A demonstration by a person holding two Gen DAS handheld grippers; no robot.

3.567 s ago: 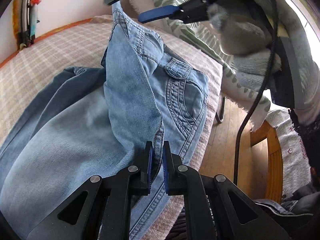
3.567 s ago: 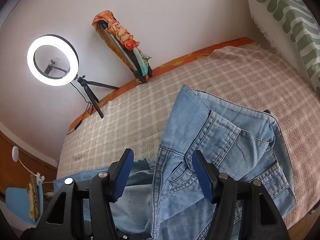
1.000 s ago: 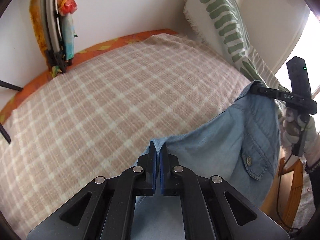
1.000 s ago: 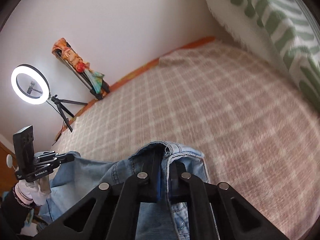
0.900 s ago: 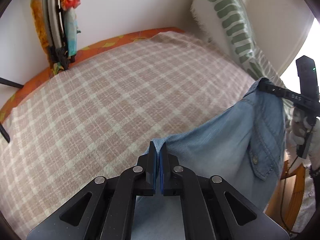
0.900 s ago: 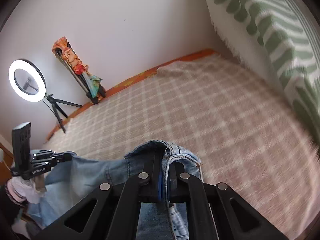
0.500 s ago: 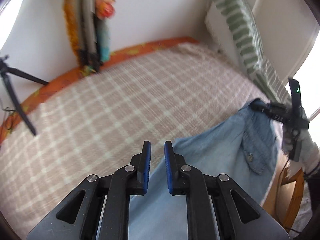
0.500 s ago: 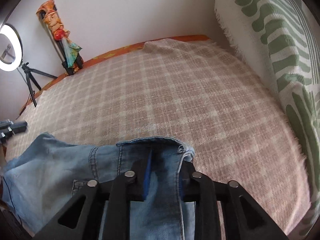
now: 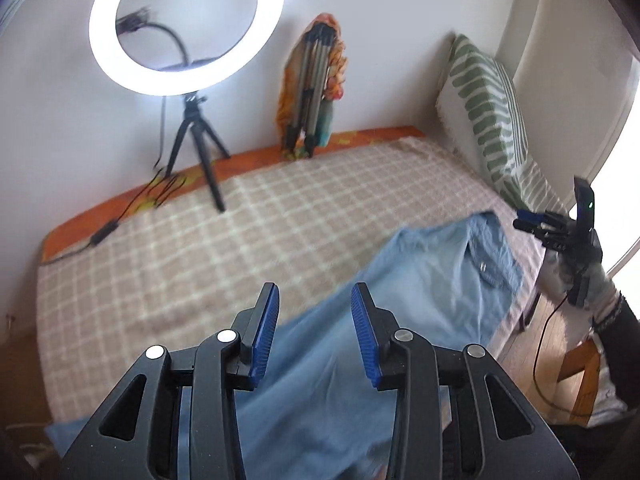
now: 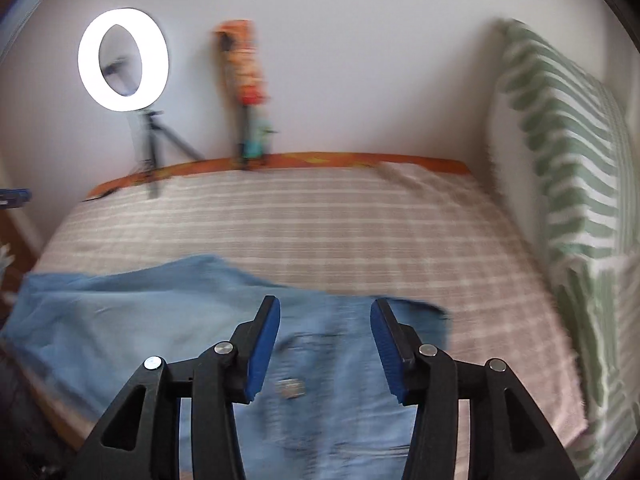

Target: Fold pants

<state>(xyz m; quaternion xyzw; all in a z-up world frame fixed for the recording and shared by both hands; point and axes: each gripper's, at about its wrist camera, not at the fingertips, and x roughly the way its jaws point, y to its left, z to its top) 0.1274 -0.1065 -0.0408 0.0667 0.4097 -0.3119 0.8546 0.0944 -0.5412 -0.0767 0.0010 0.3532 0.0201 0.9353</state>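
Both grippers, L [image 9: 314, 320] & R [image 10: 324, 334], let go of jeans [image 9: 420, 280]; fingers now wide, jeans flat on bed [image 9: 280, 216].

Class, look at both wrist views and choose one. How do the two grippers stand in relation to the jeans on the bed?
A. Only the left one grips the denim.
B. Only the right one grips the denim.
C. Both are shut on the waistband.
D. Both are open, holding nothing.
D: the left gripper and the right gripper both show a wide gap between their blue pads, and the jeans lie loose on the checked bedspread.
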